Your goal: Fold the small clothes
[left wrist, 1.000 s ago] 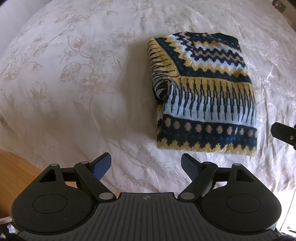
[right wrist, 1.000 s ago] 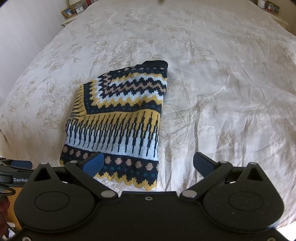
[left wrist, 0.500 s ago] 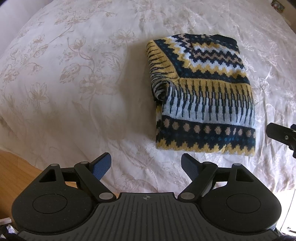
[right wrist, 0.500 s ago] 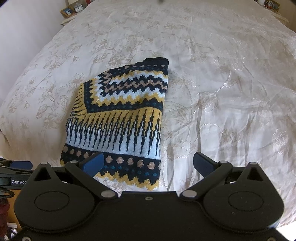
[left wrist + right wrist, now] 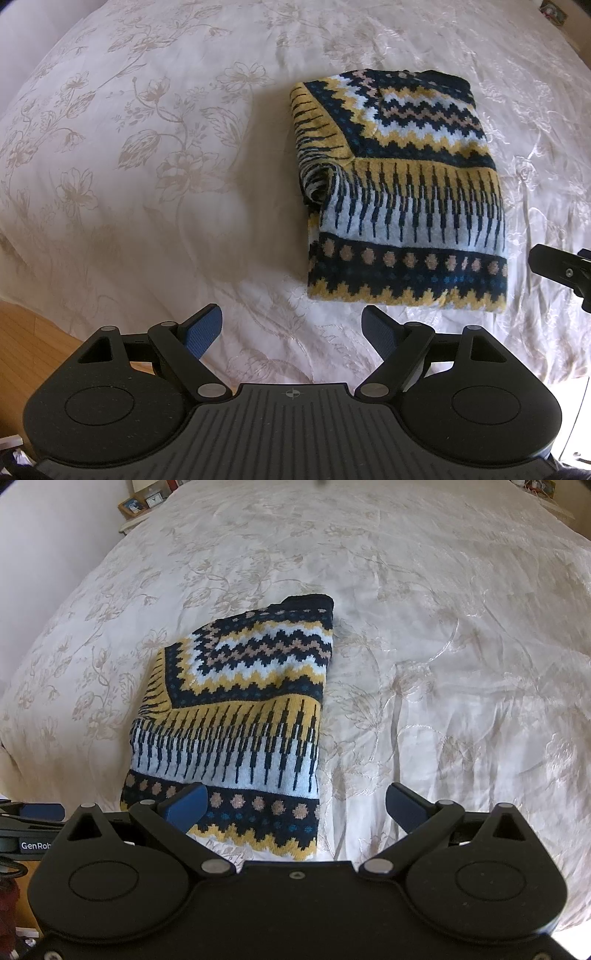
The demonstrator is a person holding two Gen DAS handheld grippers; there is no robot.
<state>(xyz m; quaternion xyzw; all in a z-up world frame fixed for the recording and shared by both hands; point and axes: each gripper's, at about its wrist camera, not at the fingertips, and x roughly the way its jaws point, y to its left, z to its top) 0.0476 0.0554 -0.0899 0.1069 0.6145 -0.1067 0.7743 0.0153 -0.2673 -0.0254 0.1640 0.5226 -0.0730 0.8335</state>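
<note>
Two tools, one sweater, and nobody has hold of anything. The knitted sweater (image 5: 402, 195) lies folded into a neat rectangle on the bed (image 5: 147, 147), which wears a cream bedspread with a floral print. It's navy, yellow and pale blue with zigzags, long dashes and a row of tan dots; one sleeve edge bunches into a small roll on its 9 o'clock side.

From the left wrist view, the left tool (image 5: 291, 328) hangs over bare bedspread with its blue-padded fingers (image 5: 203, 328) spread wide and nothing between them. The sweater sits at about 1 o'clock from it, clear of the pads. A bit of wooden floor (image 5: 33, 343) shows at 8 o'clock, and a piece of the other tool pokes in at 3 o'clock.

From the right wrist view, the right tool (image 5: 295, 805) is just as wide open and empty. Its left pad sits in front of the sweater's dotted band, but I can't tell if it touches the knit. The sweater (image 5: 236, 723) fills the 11 o'clock side there. Way up at 11 o'clock a nightstand (image 5: 136, 511) carries a small clock and a picture frame.
</note>
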